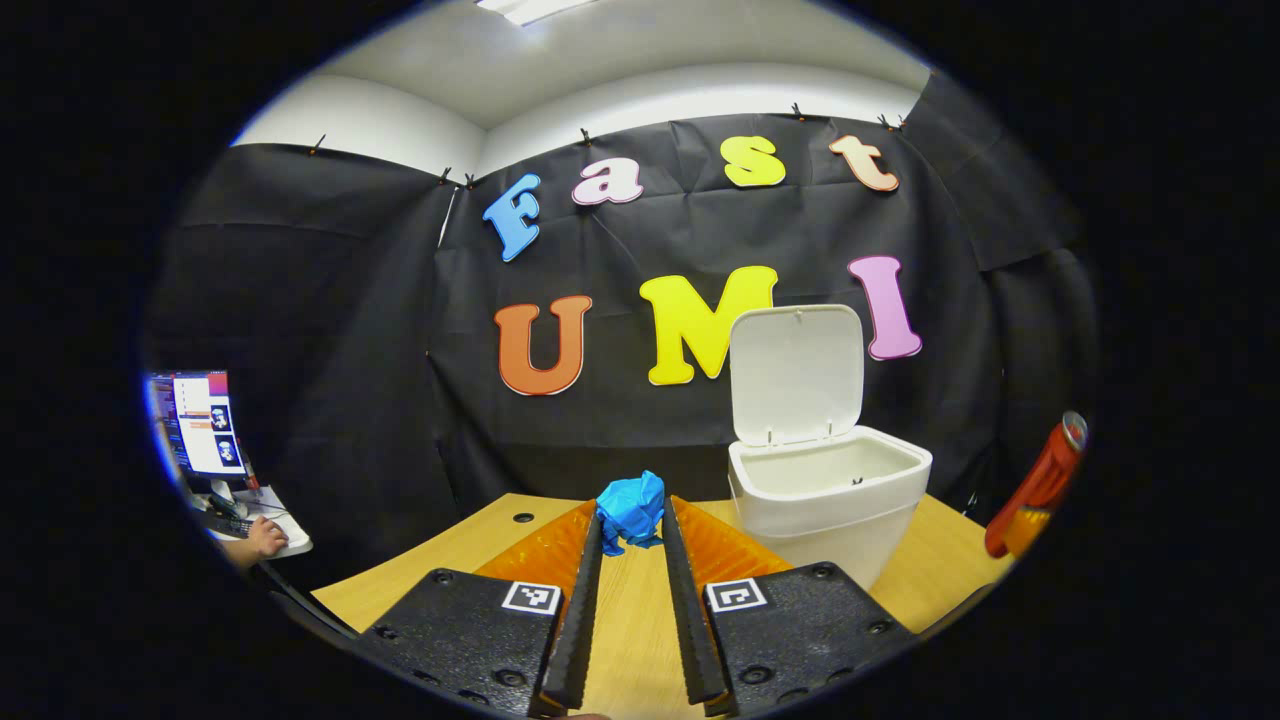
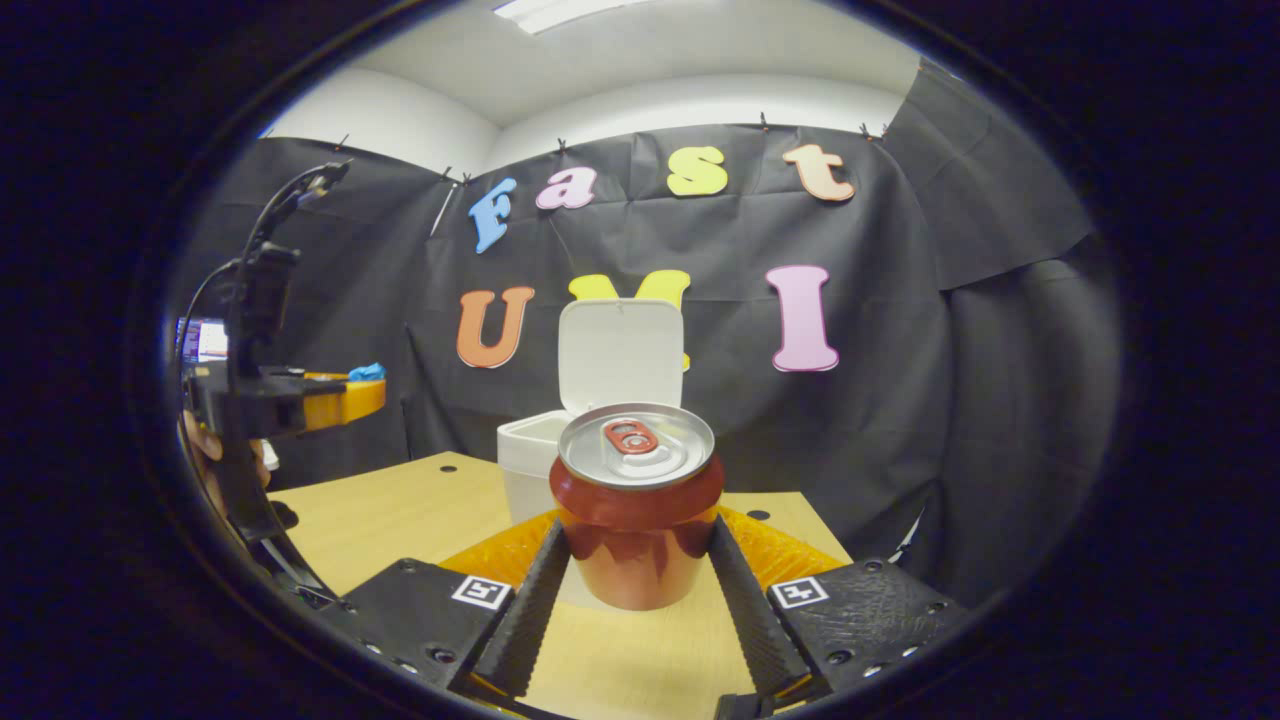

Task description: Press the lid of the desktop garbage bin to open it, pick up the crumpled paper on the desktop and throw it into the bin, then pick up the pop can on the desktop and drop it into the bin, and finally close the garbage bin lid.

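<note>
Left gripper [image 1: 632, 528]: our two fingers are drawn narrow and pinch the crumpled blue paper ball [image 1: 631, 510] at their tips, lifted above the wooden desktop [image 1: 470, 545].
Left gripper, seen from the right gripper view [image 2: 350, 392]: we catch it off to the left, raised above the desk, a hand [image 2: 205, 450] behind it and a scrap of blue paper [image 2: 366, 372] at its tip.
Paper ball: held between our left fingers, up off the desk, left of the bin and short of its opening.
Person's hand at the far left [image 1: 262, 540]: resting by a keyboard beneath a lit monitor [image 1: 198, 422]; too small for more.
Desktop: light wood grain, with small dark round holes near its far edge.
White plastic garbage bin [image 1: 830, 500]: we see it standing on the desk to the right of the paper; what lies deep inside, we cannot tell.
White hinged bin lid [image 1: 797, 375]: upright, swung fully open.
Right gripper [image 2: 640, 560]: our fingers sit one on each side of the red pop can with the silver top [image 2: 638, 505], both pressing its sides.
Pop can: upright in our right gripper, in front of the bin [image 2: 525, 460] and the raised lid [image 2: 620, 355].
Pop can, left gripper view [image 1: 1040, 485]: at the far right edge, beyond the bin.
</note>
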Action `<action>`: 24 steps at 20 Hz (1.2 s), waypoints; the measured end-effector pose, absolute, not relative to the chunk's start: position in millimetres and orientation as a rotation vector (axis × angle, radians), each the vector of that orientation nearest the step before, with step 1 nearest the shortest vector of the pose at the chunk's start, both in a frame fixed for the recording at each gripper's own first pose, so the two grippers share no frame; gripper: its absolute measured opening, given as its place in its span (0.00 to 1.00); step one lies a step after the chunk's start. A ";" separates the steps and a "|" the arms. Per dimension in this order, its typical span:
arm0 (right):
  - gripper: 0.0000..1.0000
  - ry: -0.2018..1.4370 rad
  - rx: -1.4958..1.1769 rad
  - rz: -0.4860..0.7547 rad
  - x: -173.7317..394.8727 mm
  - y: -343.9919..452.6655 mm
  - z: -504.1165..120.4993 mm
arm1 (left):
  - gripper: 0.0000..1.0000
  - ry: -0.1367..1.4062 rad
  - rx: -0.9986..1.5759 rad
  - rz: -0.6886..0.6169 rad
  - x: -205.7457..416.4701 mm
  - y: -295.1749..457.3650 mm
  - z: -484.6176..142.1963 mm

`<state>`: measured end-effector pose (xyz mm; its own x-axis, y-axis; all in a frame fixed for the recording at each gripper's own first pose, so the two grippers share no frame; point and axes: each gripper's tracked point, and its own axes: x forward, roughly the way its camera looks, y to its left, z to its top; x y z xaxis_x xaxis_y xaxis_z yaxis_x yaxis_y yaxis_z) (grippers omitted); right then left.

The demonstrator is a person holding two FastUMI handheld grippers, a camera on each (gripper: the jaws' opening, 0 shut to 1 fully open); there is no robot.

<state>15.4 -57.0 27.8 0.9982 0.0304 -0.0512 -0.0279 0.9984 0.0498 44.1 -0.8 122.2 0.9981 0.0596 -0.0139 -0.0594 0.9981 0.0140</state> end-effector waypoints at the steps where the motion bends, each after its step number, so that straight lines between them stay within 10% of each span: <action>1: 0.79 0.048 0.032 0.003 14.8 -62.6 28.0 | 0.39 0.019 -0.024 0.048 54.5 -6.8 126.7; 24: 0.79 0.109 0.082 -0.103 24.9 -104.0 -4.0 | 0.42 0.115 -0.062 -0.220 193.9 -150.5 87.1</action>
